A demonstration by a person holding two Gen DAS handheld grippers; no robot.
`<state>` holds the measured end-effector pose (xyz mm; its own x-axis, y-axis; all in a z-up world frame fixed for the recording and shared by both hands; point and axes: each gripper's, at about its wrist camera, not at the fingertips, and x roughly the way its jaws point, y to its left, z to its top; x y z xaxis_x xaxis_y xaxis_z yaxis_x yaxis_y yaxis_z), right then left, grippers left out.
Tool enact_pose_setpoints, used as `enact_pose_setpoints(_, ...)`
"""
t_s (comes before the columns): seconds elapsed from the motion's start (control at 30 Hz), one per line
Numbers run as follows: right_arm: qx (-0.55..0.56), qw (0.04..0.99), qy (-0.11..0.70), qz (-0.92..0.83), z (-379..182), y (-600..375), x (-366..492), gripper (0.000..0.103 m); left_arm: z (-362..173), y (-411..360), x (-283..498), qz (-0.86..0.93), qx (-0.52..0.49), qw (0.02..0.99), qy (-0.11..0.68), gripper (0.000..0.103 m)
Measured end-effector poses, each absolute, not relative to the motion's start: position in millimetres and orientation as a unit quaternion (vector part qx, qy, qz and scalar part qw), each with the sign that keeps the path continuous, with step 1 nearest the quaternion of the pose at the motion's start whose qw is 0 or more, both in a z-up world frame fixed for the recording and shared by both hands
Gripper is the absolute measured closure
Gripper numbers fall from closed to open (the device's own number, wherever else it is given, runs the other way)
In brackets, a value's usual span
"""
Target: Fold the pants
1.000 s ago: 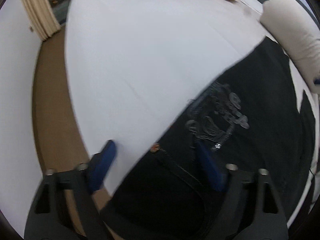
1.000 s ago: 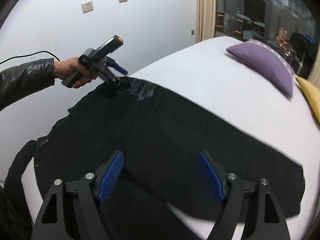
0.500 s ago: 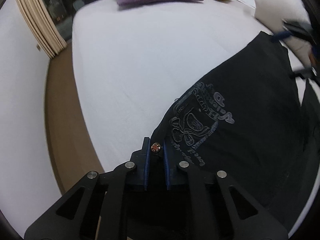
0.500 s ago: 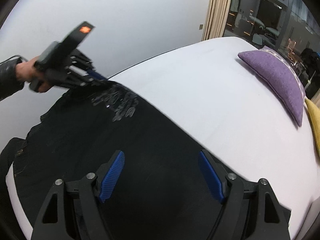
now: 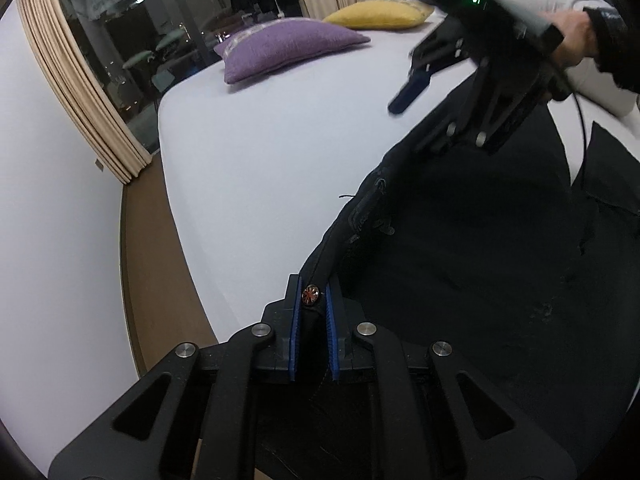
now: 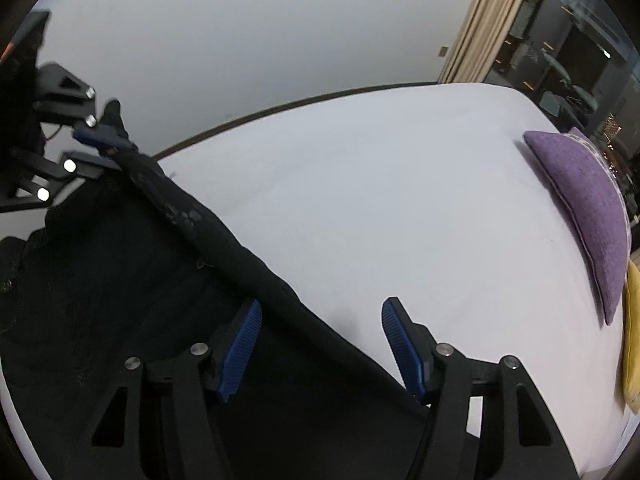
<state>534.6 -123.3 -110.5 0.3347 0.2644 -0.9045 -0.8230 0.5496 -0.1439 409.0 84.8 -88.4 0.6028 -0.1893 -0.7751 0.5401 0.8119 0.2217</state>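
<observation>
Black pants lie spread on a white bed. My left gripper is shut on the waistband corner, with a red stud button between its blue pads. The held edge is lifted and folds over the rest of the pants. My right gripper is open and straddles the raised folded edge of the pants further along. In the left wrist view the right gripper shows at the upper right, above the fabric. In the right wrist view the left gripper shows at the far left, holding the cloth.
A purple cushion and a yellow cushion lie at the far end of the bed. Beige curtains and a dark window stand beyond. A strip of brown floor runs between the bed and the white wall.
My left gripper closed on the waistband corner and lifted it, turning the edge over the pants so the printed graphic is hidden. My right gripper moved towards the lifted edge, still open.
</observation>
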Motion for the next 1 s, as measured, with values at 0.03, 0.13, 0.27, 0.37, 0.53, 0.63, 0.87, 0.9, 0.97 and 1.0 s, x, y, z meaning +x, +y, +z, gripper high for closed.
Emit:
enact_pose_setpoints(0.03,-0.312,0.750,0.457,0.363,-114.9,-120.6,535.8,0.044,-86.1,82.6,403.9,-0.211,0.220,0.868,0.392,0.094)
enact_pose_setpoints(0.13,-0.309,0.737,0.478,0.364,-123.6,-115.6,541.1,0.069,-82.2,79.8,396.4,-0.212,0.217,0.869,0.390,0.094)
enact_pose_setpoints(0.27,-0.302,0.740,0.476,0.368,-118.8,-109.2,537.7,0.093,-78.6,68.9,390.1,-0.208,0.213,0.872,0.388,0.094)
enact_pose_setpoints(0.37,-0.283,0.750,0.475,0.364,-111.6,-111.6,528.5,0.096,-74.3,68.8,375.6,-0.206,0.201,0.877,0.385,0.094)
enact_pose_setpoints(0.53,-0.215,0.770,0.479,0.363,-99.0,-122.5,507.2,0.098,-69.0,62.2,359.5,-0.210,0.196,0.879,0.381,0.094)
enact_pose_setpoints(0.63,-0.202,0.768,0.478,0.375,-90.6,-126.9,491.1,0.098,-63.3,60.8,344.5,-0.217,0.190,0.878,0.381,0.094)
enact_pose_setpoints(0.87,-0.265,0.707,0.509,0.413,-92.7,-135.4,418.3,0.099,-66.6,38.8,269.7,-0.281,0.211,0.851,0.390,0.094)
enact_pose_setpoints(0.9,-0.280,0.698,0.513,0.414,-95.3,-135.4,406.3,0.099,-69.7,33.5,260.9,-0.294,0.215,0.845,0.392,0.094)
enact_pose_setpoints(0.97,-0.329,0.676,0.515,0.412,-103.5,-132.9,384.6,0.099,-77.2,21.5,238.0,-0.320,0.226,0.830,0.397,0.094)
enact_pose_setpoints(1.0,-0.348,0.668,0.514,0.412,-106.3,-131.5,374.8,0.099,-81.0,15.1,227.6,-0.330,0.236,0.823,0.398,0.094)
